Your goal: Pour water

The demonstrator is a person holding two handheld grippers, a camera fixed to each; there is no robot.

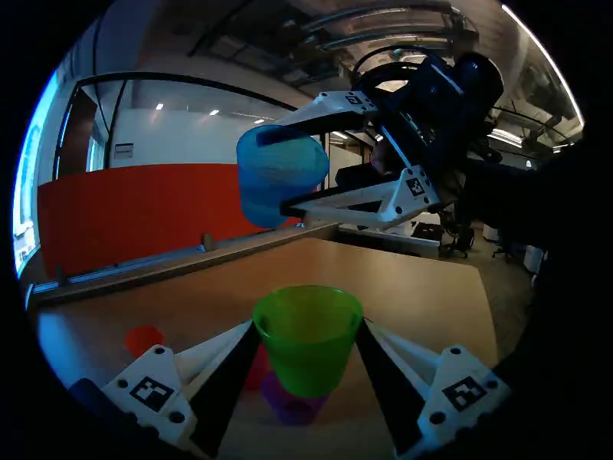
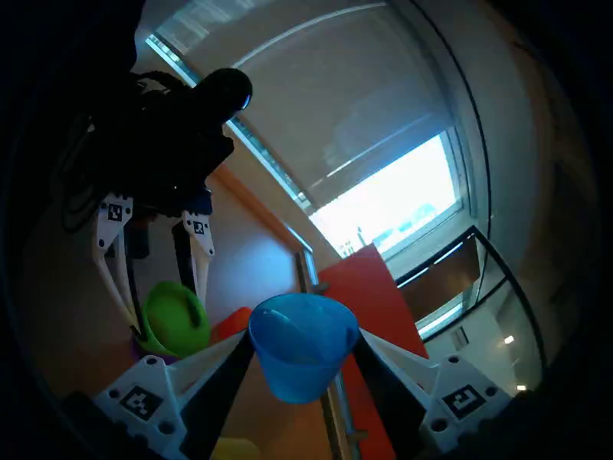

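- Whether either cup holds water cannot be made out.
- A purple cup (image 1: 295, 405) on the table (image 1: 429, 291) is half hidden beneath the green cup (image 1: 308, 364); an orange cup (image 1: 143, 337) stands apart to its left.
- The hand behind the right gripper (image 1: 274, 172) is only a dark shape.
- The left gripper (image 1: 306, 330) pinches the green cup upright, low over the table.
- The right gripper, rolled sideways, pinches the blue cup (image 1: 276, 180), tilted, above and beyond the green cup.

Far cup (image 1: 276, 180) high behind near cup (image 1: 308, 337); third cup (image 1: 143, 337) on table (image 1: 414, 291), left.
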